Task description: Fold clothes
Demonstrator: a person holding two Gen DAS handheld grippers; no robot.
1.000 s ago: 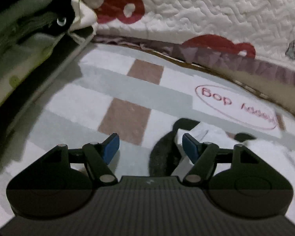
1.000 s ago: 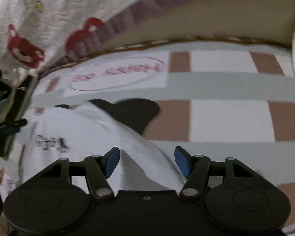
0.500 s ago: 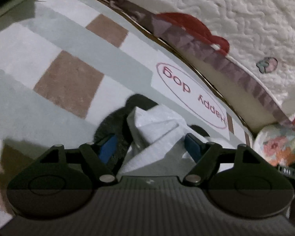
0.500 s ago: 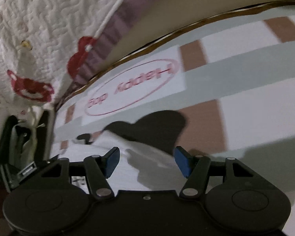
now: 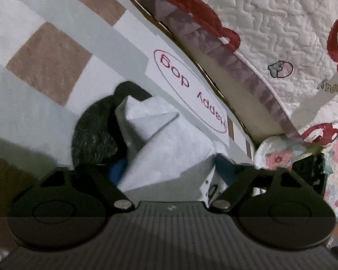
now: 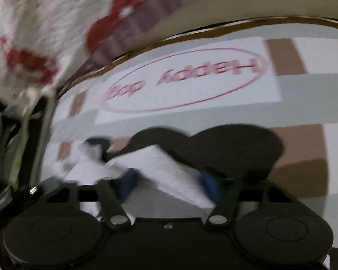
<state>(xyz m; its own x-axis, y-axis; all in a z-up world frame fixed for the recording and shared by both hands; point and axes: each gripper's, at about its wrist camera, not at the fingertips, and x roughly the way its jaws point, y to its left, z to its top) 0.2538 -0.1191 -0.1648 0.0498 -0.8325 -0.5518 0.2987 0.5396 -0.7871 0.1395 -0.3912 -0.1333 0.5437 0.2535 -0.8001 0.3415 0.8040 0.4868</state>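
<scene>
The white garment (image 5: pixel 169 144) lies bunched on a checked mat (image 5: pixel 47 60) printed with a red oval reading "Happy dog", beside a quilted blanket (image 5: pixel 281 29) with red bears. The left gripper (image 5: pixel 169 168) stands with jaws apart, a raised fold of the garment between them. The right gripper (image 6: pixel 169 182) likewise has jaws apart, straddling a garment edge (image 6: pixel 169 168); that view is blurred.

left gripper (image 5: pixel 169 168): moved in over the white garment (image 5: pixel 166 144), cloth now between its spread fingers
right gripper (image 6: pixel 169 184): lowered onto that garment's corner, nearer the "Happy dog" mat (image 6: pixel 304 103)
</scene>
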